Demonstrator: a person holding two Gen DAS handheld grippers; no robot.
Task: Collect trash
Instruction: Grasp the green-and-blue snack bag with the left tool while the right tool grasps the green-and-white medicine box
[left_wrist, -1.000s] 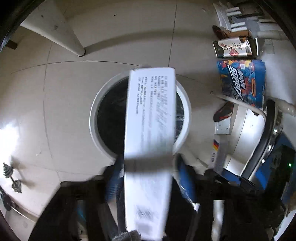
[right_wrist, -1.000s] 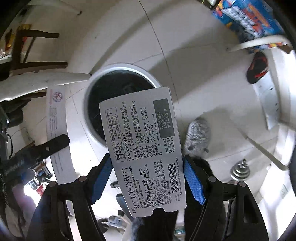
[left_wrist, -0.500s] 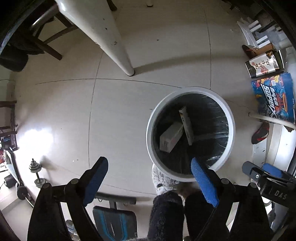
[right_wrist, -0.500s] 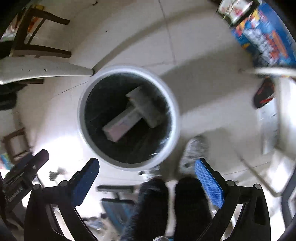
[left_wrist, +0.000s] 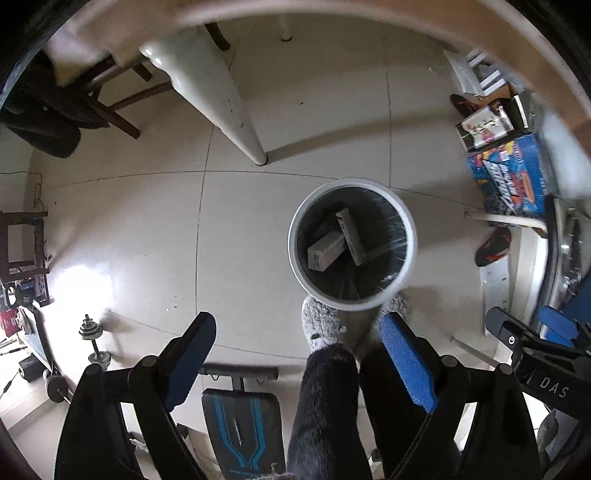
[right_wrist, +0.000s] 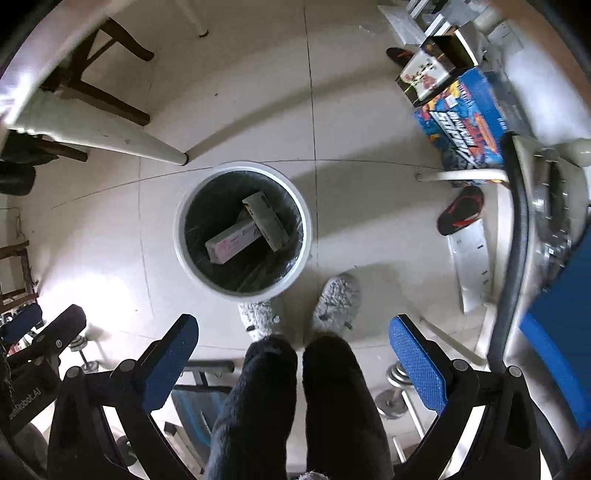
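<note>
A round white trash bin (left_wrist: 295, 254) with a black liner stands on the tiled floor; it also shows in the right wrist view (right_wrist: 181, 251). Two long cardboard boxes lie crossed inside it: a pale one (left_wrist: 327, 251) (right_wrist: 232, 242) and a grey one (left_wrist: 351, 236) (right_wrist: 266, 219). My left gripper (left_wrist: 299, 347) is open and empty, high above the floor near the bin. My right gripper (right_wrist: 293, 347) is open and empty, also high above the bin.
The person's dark trousers and grey fluffy slippers (right_wrist: 336, 299) stand beside the bin. A white table leg (left_wrist: 218, 96) rises behind it. Blue and printed boxes (right_wrist: 465, 118) and a black-red shoe (right_wrist: 460, 210) lie at right. Dumbbells (left_wrist: 94, 343) and a bench (left_wrist: 240, 417) are nearby.
A second ago each gripper held a box over the bin. Both opened, the boxes fell into the bin, and both grippers have risen away from it.
</note>
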